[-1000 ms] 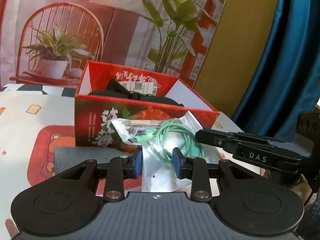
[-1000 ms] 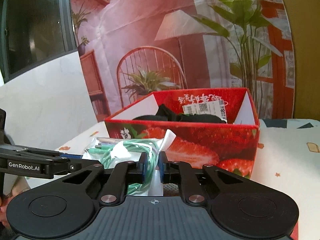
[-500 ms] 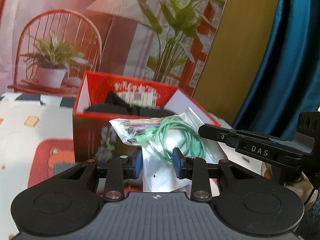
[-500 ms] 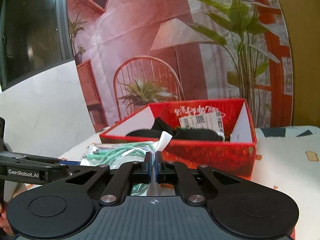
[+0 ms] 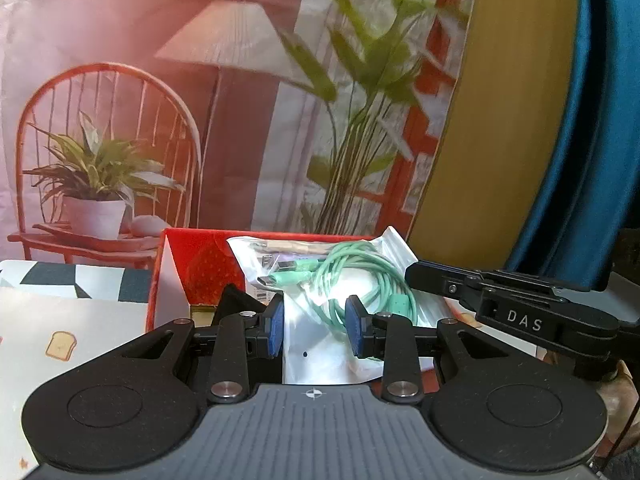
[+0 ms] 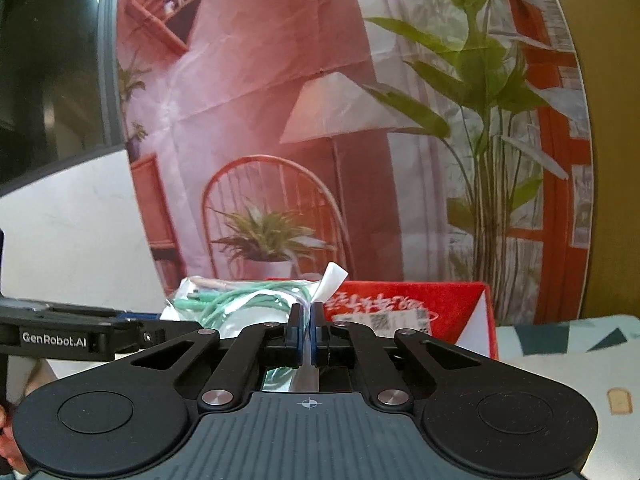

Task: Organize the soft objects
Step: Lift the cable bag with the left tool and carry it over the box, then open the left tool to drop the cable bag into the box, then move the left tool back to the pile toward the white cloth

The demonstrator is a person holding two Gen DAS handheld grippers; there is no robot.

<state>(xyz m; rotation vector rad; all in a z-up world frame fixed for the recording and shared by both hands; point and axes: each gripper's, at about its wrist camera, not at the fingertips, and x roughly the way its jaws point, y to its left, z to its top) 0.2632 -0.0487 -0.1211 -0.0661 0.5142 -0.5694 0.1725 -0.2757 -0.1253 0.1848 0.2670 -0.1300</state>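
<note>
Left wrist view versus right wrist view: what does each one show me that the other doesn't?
Only the left wrist view shows the left claw open around the clear bag, plus the blue curtain. Only the right wrist view shows the right claw shut on the bag's edge, plus a dark window. Both show the green cable and the red box.

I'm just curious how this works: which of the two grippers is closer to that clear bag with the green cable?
Right. The right gripper is shut on the bag, pinching its edge. The left gripper is open, its blue pads either side of the bag without clamping it.
</note>
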